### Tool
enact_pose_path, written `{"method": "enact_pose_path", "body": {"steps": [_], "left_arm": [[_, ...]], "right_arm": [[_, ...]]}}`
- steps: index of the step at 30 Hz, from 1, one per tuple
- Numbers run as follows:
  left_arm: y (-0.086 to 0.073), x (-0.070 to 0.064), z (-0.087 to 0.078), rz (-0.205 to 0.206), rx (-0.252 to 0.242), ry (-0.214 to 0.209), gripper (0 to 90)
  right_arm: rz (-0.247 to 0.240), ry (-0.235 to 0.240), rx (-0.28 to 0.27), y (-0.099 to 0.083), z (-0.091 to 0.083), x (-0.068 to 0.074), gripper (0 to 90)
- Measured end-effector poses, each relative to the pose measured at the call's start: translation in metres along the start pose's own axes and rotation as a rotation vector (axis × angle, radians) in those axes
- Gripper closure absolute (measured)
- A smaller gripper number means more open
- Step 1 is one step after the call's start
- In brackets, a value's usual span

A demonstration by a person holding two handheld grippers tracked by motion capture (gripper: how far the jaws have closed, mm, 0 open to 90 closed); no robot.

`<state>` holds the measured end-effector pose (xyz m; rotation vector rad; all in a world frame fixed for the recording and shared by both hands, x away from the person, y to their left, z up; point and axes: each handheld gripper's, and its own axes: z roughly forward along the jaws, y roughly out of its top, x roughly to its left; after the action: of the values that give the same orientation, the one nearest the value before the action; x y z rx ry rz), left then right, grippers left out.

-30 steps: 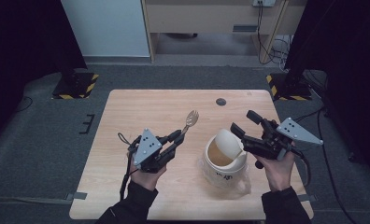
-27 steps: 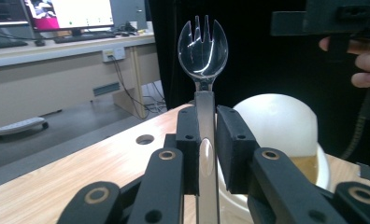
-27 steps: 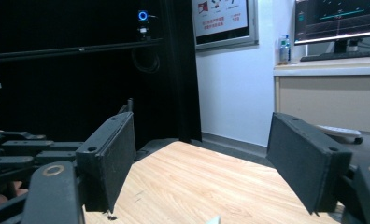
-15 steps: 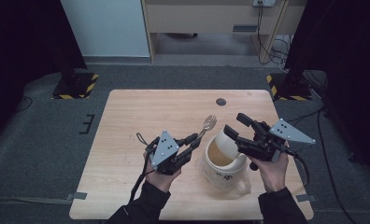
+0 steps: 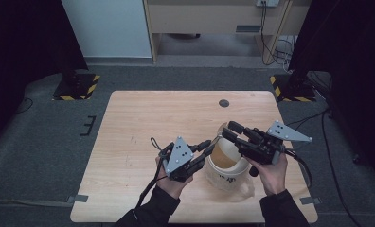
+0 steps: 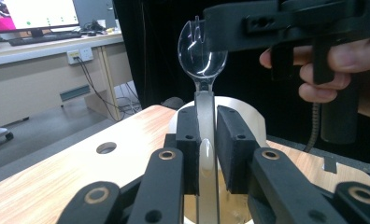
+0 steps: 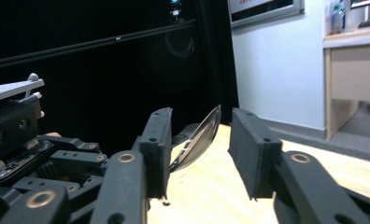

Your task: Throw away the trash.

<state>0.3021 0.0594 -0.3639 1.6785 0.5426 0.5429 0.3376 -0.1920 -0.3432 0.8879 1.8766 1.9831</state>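
My left gripper [image 5: 205, 145] [image 6: 205, 122] is shut on the handle of a clear plastic spork [image 6: 202, 51], which stands upright in the left gripper view. The spork reaches over a big white mug [image 5: 226, 178] with a tan inside, near the table's front right. My right gripper [image 5: 228, 130] [image 7: 199, 127] points left above the mug's rim and is open. The spork's head [image 7: 197, 137] sits in the gap between its jaws; whether a jaw touches it I cannot tell. In the left gripper view the right gripper's jaw crosses in front of the spork's tines.
The mug stands on a light wooden table [image 5: 143, 123] with a small dark round hole [image 5: 224, 103] near its far edge. Grey carpet surrounds it, with black stand feet [image 5: 74, 85] at the back corners. A desk and cables stand behind.
My left gripper has carried the spork rightward to the mug. My right gripper has shifted left, and its jaws now flank the spork's head.
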Motion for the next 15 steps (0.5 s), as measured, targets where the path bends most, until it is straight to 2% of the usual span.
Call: {"method": "enact_pose_path", "body": {"steps": [7, 9, 12, 13, 15], "left_arm": [[-0.0007, -0.0043, 0.0009, 0.004, -0.001, -0.006, 78.8], [-0.0011, -0.0049, 0.0009, 0.003, -0.001, -0.011, 79.0], [-0.0015, -0.0050, 0.0000, -0.007, 0.003, -0.021, 78.9], [-0.0019, -0.0047, -0.0011, -0.013, 0.002, -0.024, 80.7], [-0.0028, -0.0029, -0.0040, -0.025, 0.006, -0.021, 77.8]], "right_arm": [[0.058, 0.024, 0.022, -0.0013, 0.0023, 0.0007, 73.1], [0.081, 0.034, 0.025, -0.0004, 0.0012, 0.0007, 81.1], [0.100, 0.046, 0.023, 0.0006, 0.0004, 0.0017, 82.8], [0.099, 0.045, 0.024, 0.0009, 0.0002, 0.0021, 83.7], [0.089, 0.038, 0.029, 0.0020, -0.0009, 0.0025, 84.6]]}}
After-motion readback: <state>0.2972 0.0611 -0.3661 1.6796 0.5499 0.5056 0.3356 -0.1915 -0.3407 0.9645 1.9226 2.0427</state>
